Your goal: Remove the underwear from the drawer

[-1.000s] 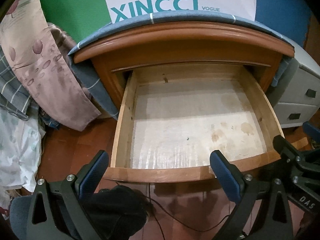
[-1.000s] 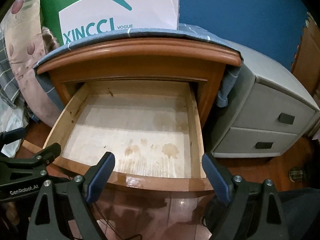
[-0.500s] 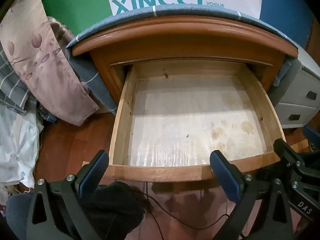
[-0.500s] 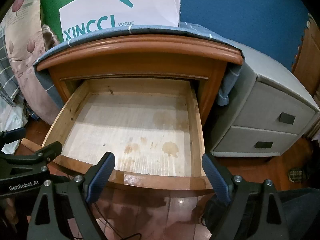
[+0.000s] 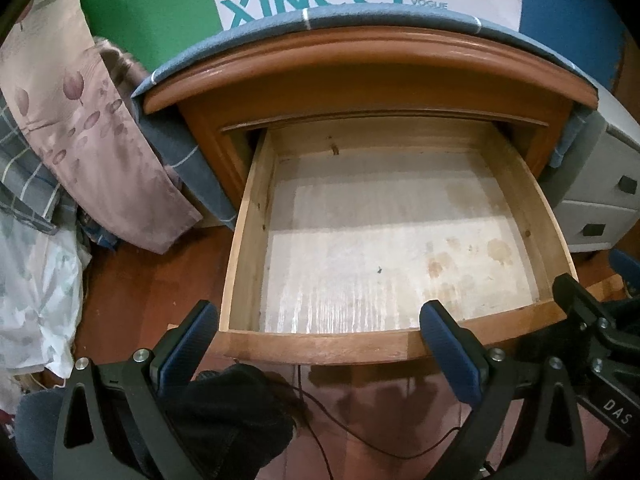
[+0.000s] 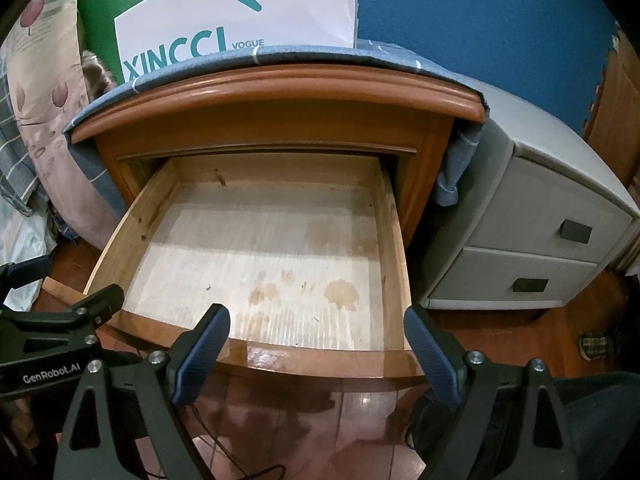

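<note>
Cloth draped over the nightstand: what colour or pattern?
Blue cloth with thin white lines, clearest in the right wrist view.

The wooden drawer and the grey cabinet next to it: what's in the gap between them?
A hanging fold of blue cloth off the nightstand top, seen in the right wrist view, between drawer and grey cabinet.

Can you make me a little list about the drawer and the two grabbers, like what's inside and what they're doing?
drawer: pulled open, nothing inside, only stains on its floor
left gripper: open, in front of the drawer, holds nothing
right gripper: open, at the drawer's front edge, holds nothing
dark cloth: on the floor under the left gripper; cannot tell if it is underwear
grey cabinet: beside the drawer, both its drawers closed
</note>
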`<state>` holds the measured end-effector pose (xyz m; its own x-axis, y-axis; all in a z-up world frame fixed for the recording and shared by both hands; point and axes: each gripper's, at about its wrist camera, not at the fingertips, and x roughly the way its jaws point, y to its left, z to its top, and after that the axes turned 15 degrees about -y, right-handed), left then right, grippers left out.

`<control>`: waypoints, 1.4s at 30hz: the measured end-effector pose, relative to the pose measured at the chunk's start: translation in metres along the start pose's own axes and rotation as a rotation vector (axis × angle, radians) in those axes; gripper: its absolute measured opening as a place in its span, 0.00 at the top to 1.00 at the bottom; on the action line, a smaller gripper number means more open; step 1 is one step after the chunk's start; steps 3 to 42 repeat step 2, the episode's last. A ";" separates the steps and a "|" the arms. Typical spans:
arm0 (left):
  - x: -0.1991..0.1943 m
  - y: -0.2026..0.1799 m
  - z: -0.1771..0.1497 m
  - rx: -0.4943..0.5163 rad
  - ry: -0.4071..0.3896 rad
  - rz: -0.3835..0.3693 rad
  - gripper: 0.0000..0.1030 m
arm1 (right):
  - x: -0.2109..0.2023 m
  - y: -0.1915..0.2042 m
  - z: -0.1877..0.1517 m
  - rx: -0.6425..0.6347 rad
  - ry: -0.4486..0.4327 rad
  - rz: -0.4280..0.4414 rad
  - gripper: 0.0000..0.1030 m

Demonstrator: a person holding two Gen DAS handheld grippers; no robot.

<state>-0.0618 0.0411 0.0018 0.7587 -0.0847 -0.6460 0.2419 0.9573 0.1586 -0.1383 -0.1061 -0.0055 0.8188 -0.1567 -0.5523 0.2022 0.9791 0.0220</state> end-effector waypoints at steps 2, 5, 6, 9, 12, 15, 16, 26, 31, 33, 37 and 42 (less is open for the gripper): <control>0.000 0.001 0.001 -0.005 0.000 0.005 0.02 | 0.000 0.000 0.000 0.000 0.001 -0.001 0.12; 0.000 0.001 0.001 -0.005 0.000 0.005 0.02 | 0.000 0.000 0.000 0.000 0.001 -0.001 0.12; 0.000 0.001 0.001 -0.005 0.000 0.005 0.02 | 0.000 0.000 0.000 0.000 0.001 -0.001 0.12; 0.000 0.001 0.001 -0.005 0.000 0.005 0.02 | 0.000 0.000 0.000 0.000 0.001 -0.001 0.12; 0.000 0.001 0.001 -0.005 0.000 0.005 0.02 | 0.000 0.000 0.000 0.000 0.001 -0.001 0.12; 0.000 0.001 0.001 -0.005 0.000 0.005 0.02 | 0.000 0.000 0.000 0.000 0.001 -0.001 0.12; 0.000 0.001 0.001 -0.005 0.000 0.005 0.02 | 0.000 0.000 0.000 0.000 0.001 -0.001 0.12; 0.000 0.001 0.001 -0.005 0.000 0.005 0.02 | 0.000 0.000 0.000 0.000 0.001 -0.001 0.12; 0.000 0.001 0.001 -0.005 0.000 0.005 0.02 | 0.000 0.000 0.000 0.000 0.001 -0.001 0.12; 0.000 0.001 0.001 -0.005 0.000 0.005 0.02 | 0.000 0.000 0.000 0.000 0.001 -0.001 0.12; 0.000 0.001 0.001 -0.005 0.000 0.005 0.02 | 0.000 0.000 0.000 0.000 0.001 -0.001 0.12; 0.000 0.001 0.001 -0.005 0.000 0.005 0.02 | 0.000 0.000 0.000 0.000 0.001 -0.001 0.12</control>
